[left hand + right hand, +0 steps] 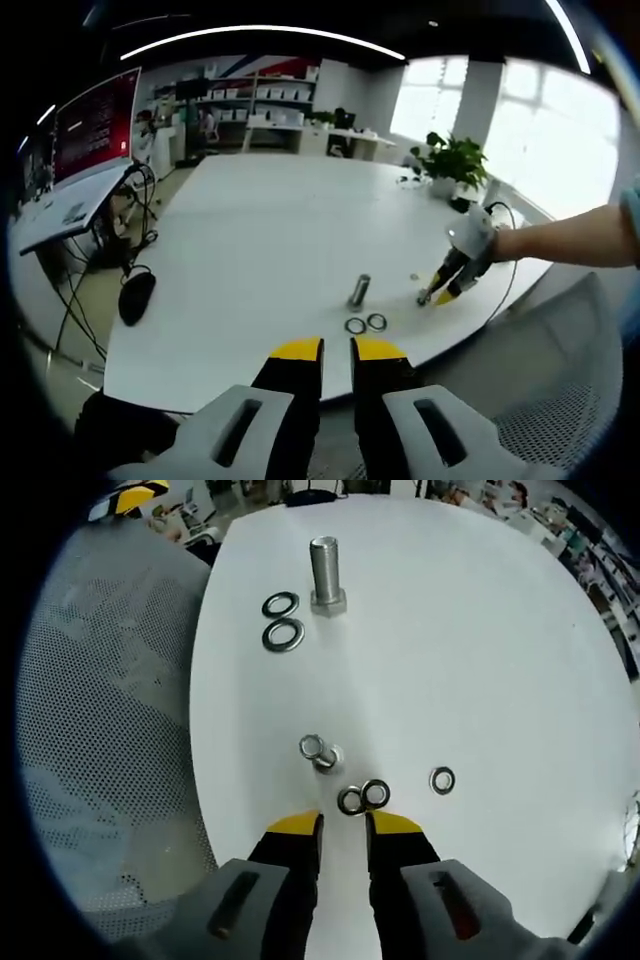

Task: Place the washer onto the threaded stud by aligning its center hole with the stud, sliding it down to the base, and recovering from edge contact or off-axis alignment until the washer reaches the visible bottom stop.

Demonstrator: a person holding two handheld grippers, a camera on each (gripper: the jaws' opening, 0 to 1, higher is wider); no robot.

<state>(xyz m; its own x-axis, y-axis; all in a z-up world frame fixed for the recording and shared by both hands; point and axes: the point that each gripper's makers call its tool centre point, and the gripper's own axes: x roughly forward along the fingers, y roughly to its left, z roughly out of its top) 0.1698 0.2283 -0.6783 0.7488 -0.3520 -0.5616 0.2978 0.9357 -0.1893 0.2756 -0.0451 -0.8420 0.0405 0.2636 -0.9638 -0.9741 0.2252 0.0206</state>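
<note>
Washers lie loose on the white desk [480, 630], none on the stud. In your right gripper view, two overlapping washers [363, 798] sit just ahead of your right gripper [343, 828], whose yellow-tipped fingers [295, 825] stand narrowly parted and hold nothing. One single washer [442, 779] lies to their right, and another washer [313, 747] sits near a small nut-like piece just beyond. Farther off, the threaded stud [326, 572] stands upright on its hex base, bare, with a pair of washers [282, 620] touching each other just to its left. A mesh chair [110, 730] sits beside the desk edge.

In your left gripper view, your left gripper [337, 350] hangs off the desk's near edge, fingers [297, 352] slightly apart, empty. The stud [359, 290] stands ahead with the washer pair [365, 323] in front of it. Your right gripper [440, 295] shows at right, tip low at the desk. Potted plant [452, 162] at the far edge, black mouse-like object [136, 296] on the floor at left.
</note>
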